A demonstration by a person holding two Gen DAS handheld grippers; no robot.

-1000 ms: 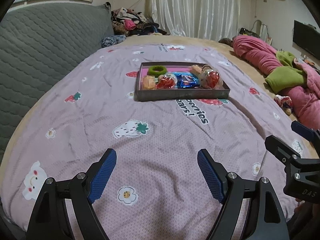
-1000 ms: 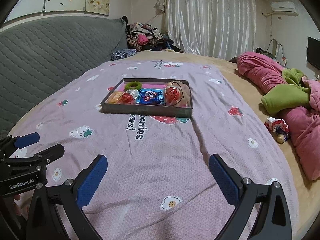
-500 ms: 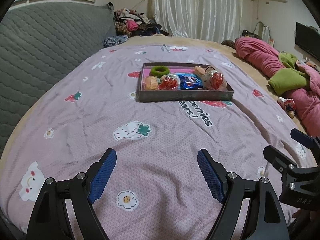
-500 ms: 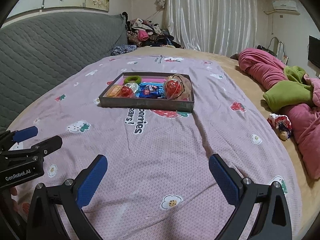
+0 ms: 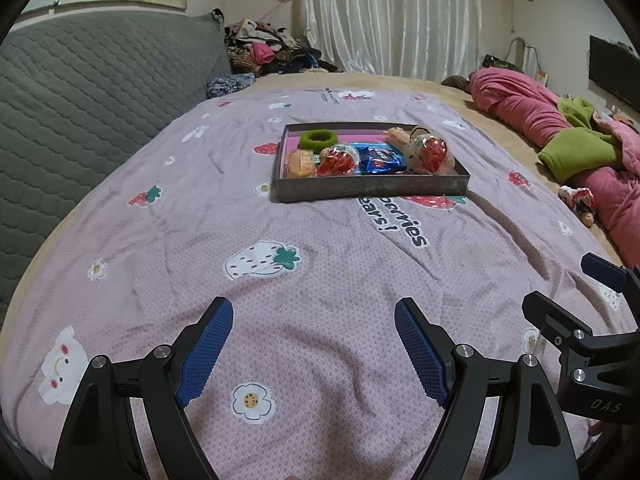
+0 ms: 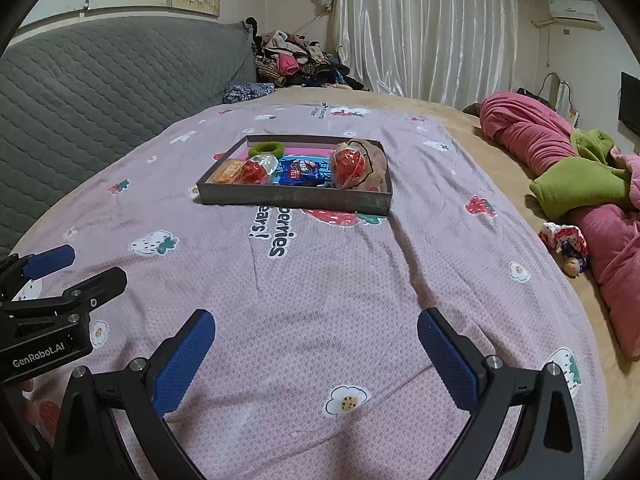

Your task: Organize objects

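Note:
A dark shallow tray (image 5: 368, 191) (image 6: 296, 201) lies on the purple strawberry bedspread, far ahead of both grippers. It holds a green ring (image 5: 318, 139), an orange snack (image 5: 300, 163), two clear balls with red inside (image 5: 338, 161) (image 5: 434, 151), and a blue packet (image 5: 380, 159) (image 6: 302, 172). My left gripper (image 5: 314, 344) is open and empty over the near bedspread. My right gripper (image 6: 316, 354) is open and empty too, beside the left one.
A grey quilted headboard (image 5: 80, 92) runs along the left. Pink and green bedding (image 5: 560, 136) (image 6: 576, 184) is piled at the right, with a small doll (image 6: 566, 246) beside it. Clothes (image 6: 292, 60) are heaped at the far end by the curtain.
Both grippers have drawn slightly nearer the tray and tilted up a little. Both stay open and empty.

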